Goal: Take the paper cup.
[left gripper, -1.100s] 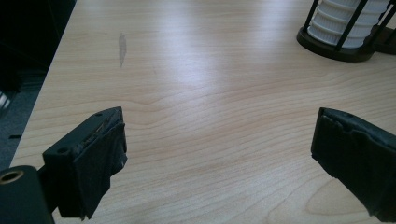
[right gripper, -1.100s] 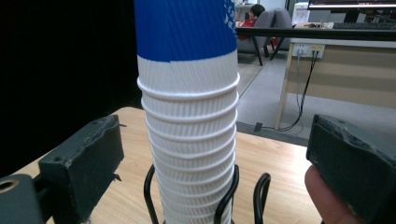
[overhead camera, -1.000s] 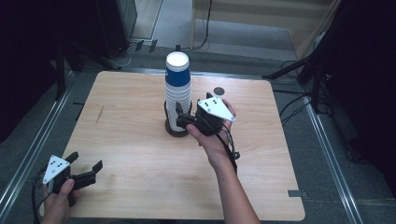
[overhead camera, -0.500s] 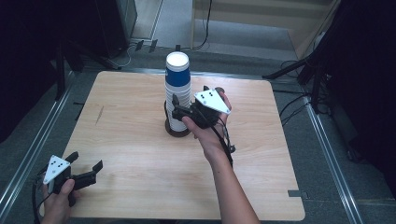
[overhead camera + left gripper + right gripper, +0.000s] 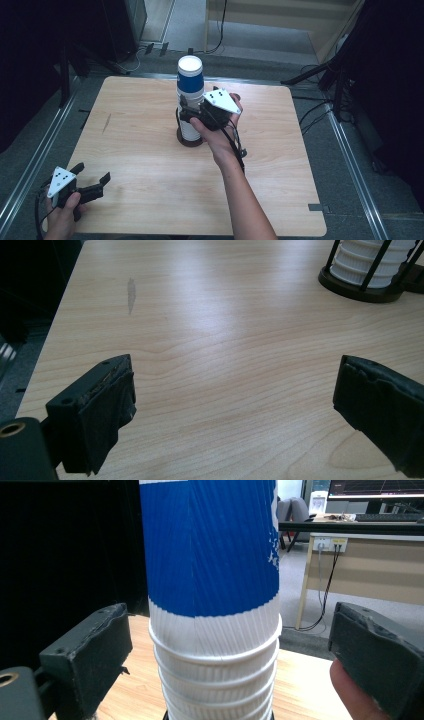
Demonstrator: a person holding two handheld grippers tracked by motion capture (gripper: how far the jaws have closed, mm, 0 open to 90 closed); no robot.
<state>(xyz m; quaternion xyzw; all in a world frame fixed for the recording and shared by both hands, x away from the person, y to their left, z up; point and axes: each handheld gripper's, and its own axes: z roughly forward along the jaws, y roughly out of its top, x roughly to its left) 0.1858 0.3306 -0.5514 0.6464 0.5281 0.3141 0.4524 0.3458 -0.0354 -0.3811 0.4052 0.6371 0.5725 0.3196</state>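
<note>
A tall stack of upside-down paper cups (image 5: 190, 95), blue on top and white below, stands in a black wire holder (image 5: 190, 141) at the table's middle back. My right gripper (image 5: 184, 111) is open, one jaw on each side of the stack, at the level of the white rims. In the right gripper view the cups (image 5: 215, 580) rise between the jaws, and gaps show on both sides. My left gripper (image 5: 92, 174) stands open near the table's front left corner, with nothing between its jaws. In the left gripper view the holder (image 5: 360, 290) sits far off at the upper right.
The wooden table (image 5: 150, 165) has a small dark streak (image 5: 106, 122) at its left. Metal rails and cables run on the floor around it. Dark stands rise at the back left and right. A desk (image 5: 370, 545) shows beyond the table in the right gripper view.
My right gripper has moved left and towards the back, up to the cup stack, so its jaws now stand either side of it. The left gripper has stayed where it was.
</note>
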